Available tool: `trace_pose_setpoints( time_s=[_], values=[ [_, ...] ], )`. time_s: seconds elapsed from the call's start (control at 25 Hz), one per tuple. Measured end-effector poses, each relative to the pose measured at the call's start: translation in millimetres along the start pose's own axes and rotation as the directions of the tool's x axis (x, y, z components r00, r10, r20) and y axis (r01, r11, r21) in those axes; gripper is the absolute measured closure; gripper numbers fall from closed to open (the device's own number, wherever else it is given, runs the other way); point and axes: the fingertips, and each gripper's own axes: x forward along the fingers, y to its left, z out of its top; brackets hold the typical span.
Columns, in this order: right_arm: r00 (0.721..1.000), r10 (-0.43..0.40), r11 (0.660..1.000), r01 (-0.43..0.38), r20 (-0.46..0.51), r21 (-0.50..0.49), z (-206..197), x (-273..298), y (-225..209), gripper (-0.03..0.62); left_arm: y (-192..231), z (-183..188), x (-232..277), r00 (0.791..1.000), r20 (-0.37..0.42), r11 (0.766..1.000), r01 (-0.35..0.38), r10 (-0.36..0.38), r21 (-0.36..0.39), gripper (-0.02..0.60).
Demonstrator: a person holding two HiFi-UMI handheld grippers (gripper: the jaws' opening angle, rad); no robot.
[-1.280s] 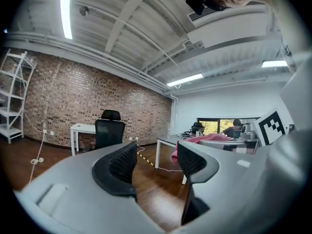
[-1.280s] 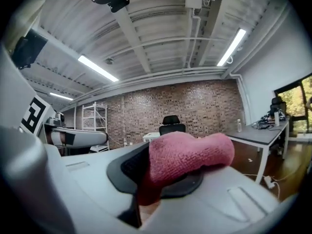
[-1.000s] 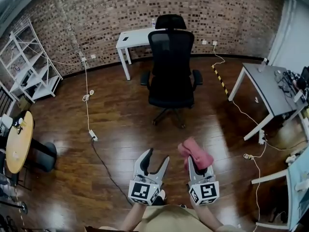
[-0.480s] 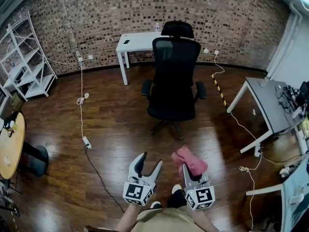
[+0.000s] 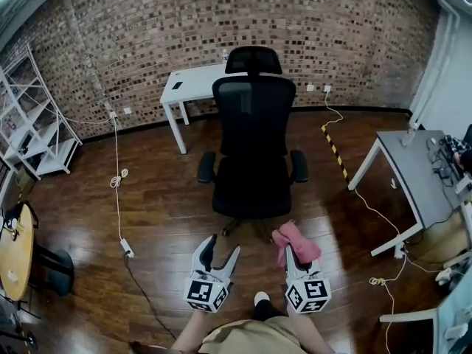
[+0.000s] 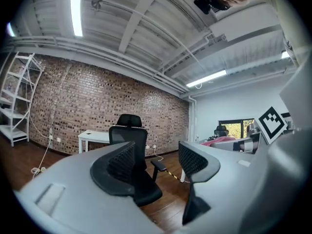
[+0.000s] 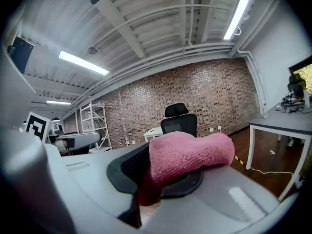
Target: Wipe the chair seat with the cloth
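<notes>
A person stood on a wooden floor, holding a two-jaw tool in each hand, low in the head view. The right tool was clamped on a pink cloth; its own view showed the cloth bunched between the jaws and bulging out over the right jaw. The left tool had its jaws spread apart with nothing between them.

A black chair with a headrest and armrests stood straight ahead, facing the person. Its seat lay just beyond the tips of both tools in the head view. The cloth was held in the air in front of the seat's front edge, towards its right side, not touching it. The left tool was near the chair's base, on the left.

Behind the chair a white desk stood against a brick wall. A grey desk was at the right, a white shelf at the left, and a cable ran across the floor left of the chair
</notes>
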Motion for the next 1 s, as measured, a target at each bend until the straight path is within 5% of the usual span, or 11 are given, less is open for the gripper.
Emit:
trace_pose_setpoints(
  time_s=[0.2,0.4,0.6,0.8,0.88,1.0],
  values=[
    [0.999,-0.007,0.998,0.009,-0.034,0.069,15,77,-49,0.553,22,12,79,0.999,-0.023,0.999,-0.038,0.038,0.003,0.318],
    [0.987,0.099,0.991,-0.087,-0.128,0.097,-16,135,-45,0.553,61,-5,116,0.993,-0.07,0.996,-0.093,0.093,-0.003,0.318],
    [0.976,0.148,0.981,-0.124,-0.16,0.149,-33,211,-35,0.553,131,-20,165,0.991,-0.078,0.993,-0.115,0.113,-0.023,0.318],
    [0.963,0.102,0.98,-0.055,-0.248,0.189,-57,318,-51,0.553,215,-21,249,0.995,-0.077,0.998,-0.06,0.058,-0.022,0.316],
    [0.939,0.167,0.968,-0.099,-0.302,0.229,-69,359,-45,0.551,243,-15,279,0.996,-0.078,0.999,-0.039,0.038,-0.012,0.316],
    [0.871,0.354,0.899,-0.218,-0.339,0.379,-96,419,-18,0.551,286,-17,309,0.996,-0.088,1.0,-0.027,0.027,0.002,0.318]
  ],
)
